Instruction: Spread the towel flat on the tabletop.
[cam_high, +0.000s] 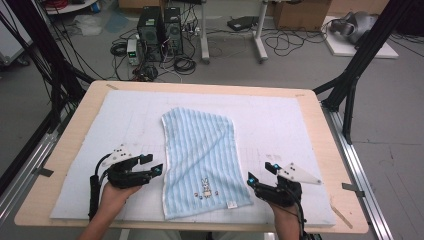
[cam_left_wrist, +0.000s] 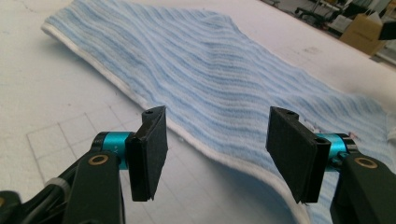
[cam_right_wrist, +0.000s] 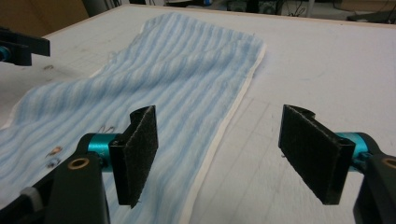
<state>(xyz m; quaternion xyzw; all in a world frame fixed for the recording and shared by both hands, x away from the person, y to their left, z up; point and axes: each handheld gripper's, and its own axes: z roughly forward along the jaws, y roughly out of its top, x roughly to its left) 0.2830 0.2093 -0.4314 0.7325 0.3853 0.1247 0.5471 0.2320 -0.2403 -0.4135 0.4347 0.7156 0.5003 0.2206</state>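
Flanking the blue striped towel (cam_high: 202, 160), both grippers stand with jaws apart and nothing between them. Left gripper (cam_high: 156, 164) points inward at the towel's left hem; right gripper (cam_high: 260, 173) angles toward its right hem. Each hand grips from below, forearms entering at the near table (cam_high: 60, 150) edge. Towel lies flat on the white mat (cam_high: 280, 125).

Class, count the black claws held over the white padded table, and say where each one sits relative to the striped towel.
2. The left black claw is open beside the near-left edge of the light blue striped cloth towel; the right black claw is open beside its near-right edge. Neither holds it.
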